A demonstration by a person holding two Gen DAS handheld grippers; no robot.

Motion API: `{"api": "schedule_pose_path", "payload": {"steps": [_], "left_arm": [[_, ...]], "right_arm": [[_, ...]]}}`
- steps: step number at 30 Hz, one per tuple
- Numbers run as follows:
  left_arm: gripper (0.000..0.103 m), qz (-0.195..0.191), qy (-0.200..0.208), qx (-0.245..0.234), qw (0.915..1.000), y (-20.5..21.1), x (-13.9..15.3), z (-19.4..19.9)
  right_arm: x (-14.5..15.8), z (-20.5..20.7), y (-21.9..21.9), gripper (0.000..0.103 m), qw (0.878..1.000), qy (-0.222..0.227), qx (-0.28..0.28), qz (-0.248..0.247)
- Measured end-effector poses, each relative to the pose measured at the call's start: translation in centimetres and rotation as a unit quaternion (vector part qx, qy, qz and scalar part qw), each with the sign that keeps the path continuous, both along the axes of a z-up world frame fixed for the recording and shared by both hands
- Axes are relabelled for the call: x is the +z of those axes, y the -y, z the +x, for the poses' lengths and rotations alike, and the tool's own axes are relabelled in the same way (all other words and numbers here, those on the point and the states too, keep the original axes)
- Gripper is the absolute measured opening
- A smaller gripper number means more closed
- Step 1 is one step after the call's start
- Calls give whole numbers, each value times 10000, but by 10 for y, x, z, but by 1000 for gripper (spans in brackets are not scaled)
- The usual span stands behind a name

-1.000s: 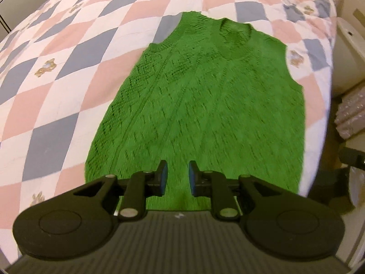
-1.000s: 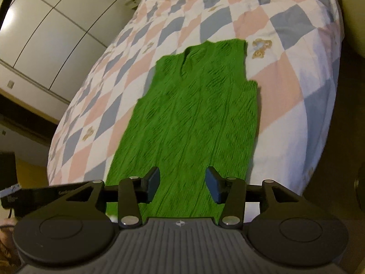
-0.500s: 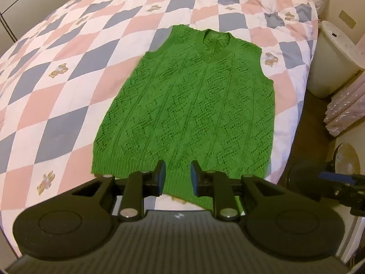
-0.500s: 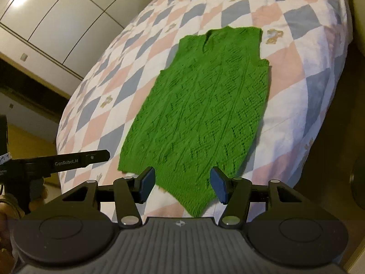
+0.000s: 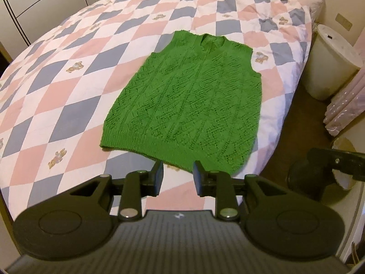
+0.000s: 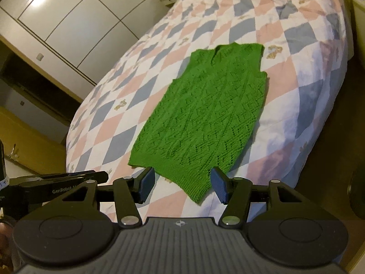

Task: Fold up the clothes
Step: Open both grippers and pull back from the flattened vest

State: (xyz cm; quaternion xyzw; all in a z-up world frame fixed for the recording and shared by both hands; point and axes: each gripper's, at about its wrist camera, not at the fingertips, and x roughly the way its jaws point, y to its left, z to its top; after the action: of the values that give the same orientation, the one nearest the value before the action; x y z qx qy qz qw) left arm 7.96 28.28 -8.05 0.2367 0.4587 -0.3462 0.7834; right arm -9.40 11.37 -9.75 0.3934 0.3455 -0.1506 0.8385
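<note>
A wide bed [image 5: 68, 105] fills most of both views, covered in a quilt of pink, grey-blue and white diamonds with small bear prints. A bank of white wardrobe doors [image 6: 75, 20] stands beyond its far side. A cream cylindrical bin with a lid [image 5: 330, 61] sits on the floor beside the bed's corner. A bright green sleeveless knitted vest [image 5: 184, 102] lies flat and unfolded on the quilt near the bed's edge, neckline away from me, hem nearest. My left tool [image 5: 178, 178] hovers just short of the hem, released and empty, jaws apart. My right tool [image 6: 180, 186] hangs above the vest's near hem corner, jaws spread wider, holding nothing.
</note>
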Motion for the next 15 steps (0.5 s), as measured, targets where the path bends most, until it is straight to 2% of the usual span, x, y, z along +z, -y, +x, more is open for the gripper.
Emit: {"api": "schedule_pose_path", "payload": {"steps": [15], "left_arm": [[23,-192,124,11,9997,-20,13,-31]], "right_arm": [[14,-25,-9,59,9995,55,-39,-293]]}}
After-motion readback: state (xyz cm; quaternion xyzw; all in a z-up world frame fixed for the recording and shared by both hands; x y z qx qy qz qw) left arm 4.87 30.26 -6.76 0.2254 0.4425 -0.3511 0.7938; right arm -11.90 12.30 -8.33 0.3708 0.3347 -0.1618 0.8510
